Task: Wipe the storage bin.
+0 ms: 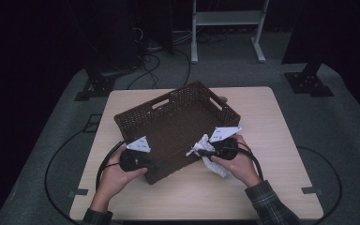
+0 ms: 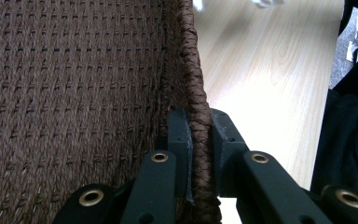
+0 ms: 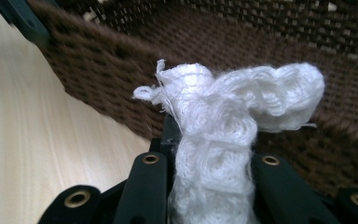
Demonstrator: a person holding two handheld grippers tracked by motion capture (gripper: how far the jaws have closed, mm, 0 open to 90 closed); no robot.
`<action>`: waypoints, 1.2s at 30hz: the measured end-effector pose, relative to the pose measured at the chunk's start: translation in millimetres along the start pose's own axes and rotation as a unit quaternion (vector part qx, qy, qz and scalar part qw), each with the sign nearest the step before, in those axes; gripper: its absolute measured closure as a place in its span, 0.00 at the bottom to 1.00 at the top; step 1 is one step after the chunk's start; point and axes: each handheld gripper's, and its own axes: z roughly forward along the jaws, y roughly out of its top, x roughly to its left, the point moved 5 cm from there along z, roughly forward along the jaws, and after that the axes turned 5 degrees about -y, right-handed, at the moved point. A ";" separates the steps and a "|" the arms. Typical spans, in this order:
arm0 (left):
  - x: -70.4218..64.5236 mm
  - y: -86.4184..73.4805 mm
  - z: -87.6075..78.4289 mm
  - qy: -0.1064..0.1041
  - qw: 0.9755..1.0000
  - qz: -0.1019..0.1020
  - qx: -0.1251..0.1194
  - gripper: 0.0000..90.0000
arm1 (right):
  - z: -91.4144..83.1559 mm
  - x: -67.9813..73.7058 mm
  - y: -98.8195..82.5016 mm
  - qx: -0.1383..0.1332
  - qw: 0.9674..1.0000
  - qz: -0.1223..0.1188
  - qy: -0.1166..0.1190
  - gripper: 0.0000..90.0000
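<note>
My left hand (image 1: 115, 176) holds the left gripper (image 1: 155, 163), pointing toward three o'clock, jaws clamped tight. My right hand (image 1: 236, 161) holds the right gripper (image 1: 193, 152), pointing toward nine o'clock, jaws pinched together. Both forearms enter from six o'clock.

One brown woven basket (image 1: 178, 126) stands on the one tabletop (image 1: 272, 140), its rim pinched between the left gripper's (image 1: 133, 159) fingers. One white cloth (image 3: 219, 121) sits bunched between the right gripper's (image 1: 222, 149) fingers. That makes two grippers, two hands, one basket, one cloth.
</note>
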 end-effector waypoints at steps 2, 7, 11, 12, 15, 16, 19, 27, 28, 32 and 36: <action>0.0 0.0 0.0 0.000 1.000 0.000 0.000 0.89 | -4.0 1.7 4.4 -0.011 1.000 -0.002 0.000 0.82; -0.1 0.1 0.1 0.000 1.000 0.000 0.000 0.89 | -2.7 3.1 4.6 -0.011 1.000 -0.004 0.004 0.82; -0.1 0.1 0.1 0.000 1.000 0.000 0.000 0.89 | 2.0 4.2 1.8 -0.004 1.000 -0.003 0.007 0.82; -0.1 0.0 0.1 0.000 1.000 0.000 0.000 0.89 | 3.6 4.5 0.7 0.001 1.000 -0.004 0.009 0.82; -0.3 0.1 0.2 0.001 1.000 0.000 0.000 0.89 | 9.7 6.2 -3.3 0.009 1.000 -0.003 0.013 0.82; -0.3 0.1 0.2 0.001 1.000 0.000 0.000 0.89 | 11.6 6.7 -4.5 0.012 1.000 -0.004 0.015 0.82; -0.8 0.4 0.6 0.000 1.000 0.001 0.000 0.89 | 16.3 7.9 -8.2 0.020 1.000 -0.004 0.019 0.82; -2.7 1.4 2.1 -0.005 1.000 0.003 0.001 0.88 | 31.6 10.0 -21.7 0.049 0.998 -0.001 0.028 0.82; -2.9 1.5 2.4 -0.006 1.000 0.003 0.000 0.88 | 33.2 10.2 -23.3 0.053 0.998 -0.002 0.029 0.82; -3.6 1.9 3.2 -0.009 1.000 0.004 -0.002 0.88 | 42.4 11.7 -32.0 0.071 0.997 0.000 0.034 0.82; -5.4 2.5 4.8 -0.013 1.000 0.004 -0.004 0.88 | 52.0 14.3 -41.1 0.091 0.995 0.000 0.038 0.82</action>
